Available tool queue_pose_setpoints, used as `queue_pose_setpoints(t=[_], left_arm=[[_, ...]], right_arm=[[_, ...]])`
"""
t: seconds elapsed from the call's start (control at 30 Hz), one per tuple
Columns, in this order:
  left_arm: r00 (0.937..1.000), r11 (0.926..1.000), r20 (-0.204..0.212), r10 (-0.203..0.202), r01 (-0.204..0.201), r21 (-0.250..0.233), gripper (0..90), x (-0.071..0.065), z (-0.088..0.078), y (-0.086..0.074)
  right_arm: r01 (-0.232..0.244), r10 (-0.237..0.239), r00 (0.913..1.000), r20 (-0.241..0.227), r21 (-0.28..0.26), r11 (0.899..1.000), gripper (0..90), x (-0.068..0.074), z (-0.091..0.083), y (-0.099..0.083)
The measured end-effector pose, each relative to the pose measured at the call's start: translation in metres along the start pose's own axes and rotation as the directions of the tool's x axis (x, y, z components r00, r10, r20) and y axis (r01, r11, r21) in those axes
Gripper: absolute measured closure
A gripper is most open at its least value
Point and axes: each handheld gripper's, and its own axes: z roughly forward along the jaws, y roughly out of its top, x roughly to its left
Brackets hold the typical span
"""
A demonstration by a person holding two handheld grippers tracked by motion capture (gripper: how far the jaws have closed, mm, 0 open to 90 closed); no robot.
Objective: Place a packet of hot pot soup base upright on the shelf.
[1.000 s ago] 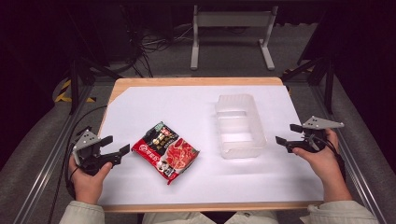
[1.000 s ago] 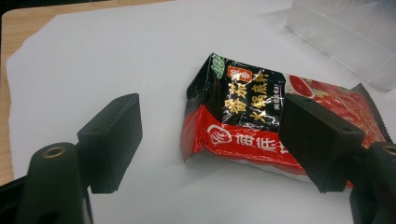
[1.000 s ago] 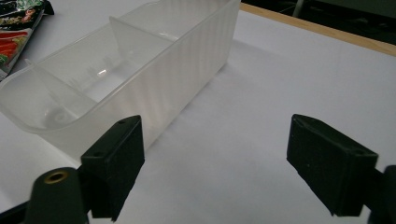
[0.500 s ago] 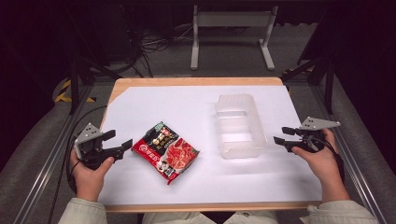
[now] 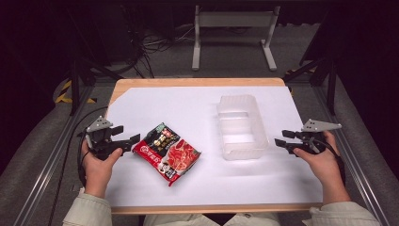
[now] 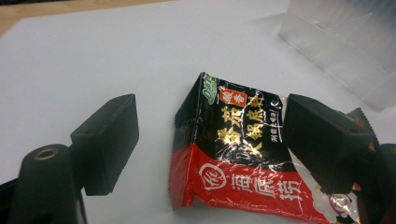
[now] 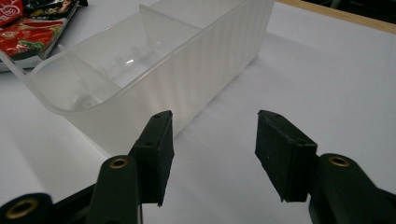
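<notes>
Currently the left gripper (image 5: 127, 141) is held level at the near-left of the table (image 5: 197, 82), jaws spread wide and pointing right toward the sauce packet (image 5: 167, 152). In the left gripper view the packet's corner (image 6: 233, 154) lies between the two pads (no pad presses on it; whether the right pad touches the foil cannot be told). The left hand (image 5: 96, 162) grips the tool from below, forearm entering from the near edge. The right gripper (image 5: 282, 140) is held level at the near-right, pointing left; its jaws have just been closing partway and stand apart with nothing between them. The clear plastic bin (image 5: 240, 126) sits just beyond those tips, right of the packet. The right hand (image 5: 322, 160) rests near the table's right edge.
</notes>
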Motion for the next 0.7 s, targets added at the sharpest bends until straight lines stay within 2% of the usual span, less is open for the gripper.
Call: queue_pose_setpoints(t=[0.13,0.23,0.3,0.47,0.57,0.6,0.63,0.67,0.7], left_arm=[[0.995,0.9982,0.079,-0.06,0.06,0.003,19.9,0.007,0.007,-0.001],[0.9968,0.9986,0.062,-0.051,0.05,0.021,19.7,0.008,0.01,-0.003],[0.9984,0.9976,0.03,-0.047,0.045,0.052,19.7,0.011,0.017,-0.008],[0.9987,0.9949,0.008,-0.05,0.05,0.088,19.7,0.015,0.027,-0.015],[0.9984,0.9897,0.002,-0.057,0.057,0.131,19.3,0.016,0.035,-0.02],[0.9984,0.9897,0.002,-0.057,0.057,0.131,19.0,0.016,0.035,-0.02],[0.9984,0.9845,-0.003,-0.056,0.056,0.166,19.0,0.017,0.04,-0.022],[0.9984,0.9845,-0.003,-0.056,0.056,0.166,19.0,0.017,0.04,-0.022],[0.998,0.9805,-0.006,-0.063,0.063,0.186,19.0,0.017,0.042,-0.023]], right_arm=[[-0.015,0.015,0.9999,-0.003,-0.006,1.0,46.5,-0.001,0.001,-0.001],[-0.014,0.014,0.9999,-0.01,-0.007,1.0,46.1,0.0,0.001,-0.001],[-0.01,0.009,0.9999,-0.01,-0.007,1.0,46.0,0.0,0.002,-0.003],[-0.01,0.01,0.9998,-0.014,-0.001,1.0,45.6,0.0,0.004,-0.003],[-0.004,0.004,0.9998,-0.017,-0.001,1.0,45.5,0.001,0.005,-0.003],[-0.004,0.004,0.9998,-0.017,-0.001,1.0,45.5,0.001,0.005,-0.003],[-0.008,0.008,0.9997,-0.022,0.001,1.0,45.3,0.001,0.006,-0.003],[-0.008,0.008,0.9997,-0.022,0.001,1.0,45.3,0.001,0.006,-0.003],[-0.008,0.008,0.9997,-0.022,0.003,1.0,45.3,0.001,0.006,-0.003]])
